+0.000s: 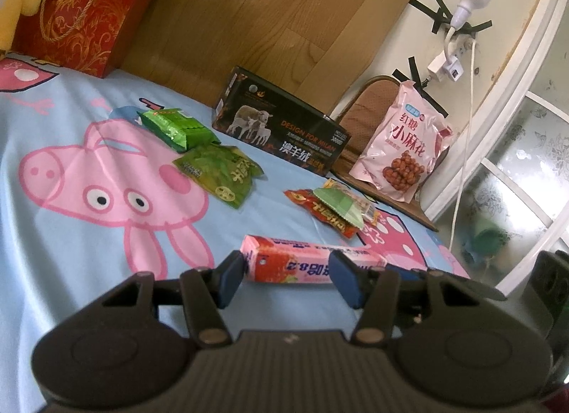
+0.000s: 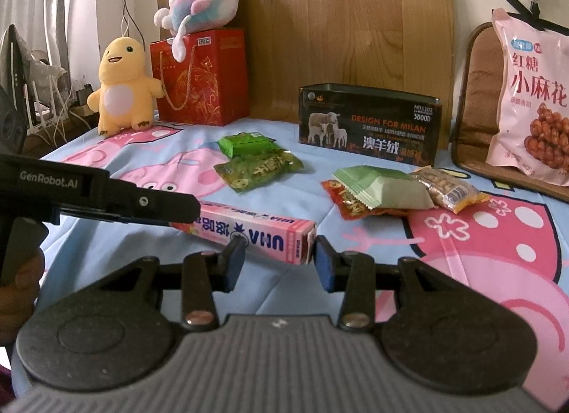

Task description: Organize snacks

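A long pink candy box [image 1: 284,261] [image 2: 256,231] lies across the pig-print sheet [image 1: 89,235]. My left gripper [image 1: 288,276] [image 2: 188,212] is shut on its left end, and my right gripper [image 2: 281,260] is shut on its right end, blue pads pressing both sides. I cannot tell whether the box rests on the sheet. Two green packets [image 1: 170,125] [image 2: 256,167] lie further back. A small pile of red, pale green and orange packets [image 1: 338,206] [image 2: 380,189] sits to the right. An open dark tin with sheep on it [image 1: 281,128] [image 2: 370,125] stands by the headboard.
A big pink snack bag [image 1: 402,149] [image 2: 533,100] leans on a chair [image 2: 476,93] at the bed's right edge. A red gift bag [image 1: 89,7] [image 2: 199,78] and a yellow plush [image 2: 121,85] stand at the back left. A person's hand [image 2: 21,281] holds the left gripper.
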A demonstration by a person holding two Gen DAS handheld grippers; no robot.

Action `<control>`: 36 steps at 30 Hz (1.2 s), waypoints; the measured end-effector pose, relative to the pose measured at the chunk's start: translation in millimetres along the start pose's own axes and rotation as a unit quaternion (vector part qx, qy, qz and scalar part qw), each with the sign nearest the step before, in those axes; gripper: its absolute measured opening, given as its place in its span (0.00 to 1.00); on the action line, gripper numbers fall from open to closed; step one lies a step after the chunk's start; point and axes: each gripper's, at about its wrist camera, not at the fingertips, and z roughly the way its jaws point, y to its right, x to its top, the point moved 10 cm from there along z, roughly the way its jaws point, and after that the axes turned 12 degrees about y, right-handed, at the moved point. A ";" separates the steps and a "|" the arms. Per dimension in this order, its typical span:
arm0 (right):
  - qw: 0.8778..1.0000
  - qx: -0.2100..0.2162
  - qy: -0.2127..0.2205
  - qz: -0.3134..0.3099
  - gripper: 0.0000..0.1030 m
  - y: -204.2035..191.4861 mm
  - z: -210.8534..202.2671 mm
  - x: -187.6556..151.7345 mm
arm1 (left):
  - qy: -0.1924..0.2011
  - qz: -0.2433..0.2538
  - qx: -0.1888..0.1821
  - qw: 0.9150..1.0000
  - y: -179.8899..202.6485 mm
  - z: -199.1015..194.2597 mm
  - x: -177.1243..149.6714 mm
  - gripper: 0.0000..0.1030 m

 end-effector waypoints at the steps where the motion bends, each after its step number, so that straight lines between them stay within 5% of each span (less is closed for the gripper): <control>1: 1.000 0.000 0.001 0.000 0.44 0.0 0.1 0.1 | 0.000 0.001 0.001 1.000 0.4 0.3 0.5 0.51; 7: 1.000 -0.001 0.019 -0.005 0.44 0.8 -0.5 10.6 | 0.002 -0.001 0.000 1.000 5.4 4.7 14.4 0.51; 17: 0.997 -0.017 0.072 -0.032 0.44 28.0 26.9 57.8 | 0.008 0.045 0.000 0.999 27.0 55.6 83.7 0.51; 25: 0.993 -0.038 0.092 0.068 0.44 96.0 84.1 113.1 | 0.019 0.045 -0.008 0.999 27.2 140.2 151.2 0.51; 31: 0.993 -0.058 0.059 0.088 0.47 131.5 150.0 135.8 | 0.004 0.046 0.021 0.999 8.6 203.5 161.9 0.51; 36: 0.994 -0.084 0.038 0.061 0.50 142.2 183.5 131.6 | 0.026 0.074 0.031 0.996 7.7 207.6 172.6 0.55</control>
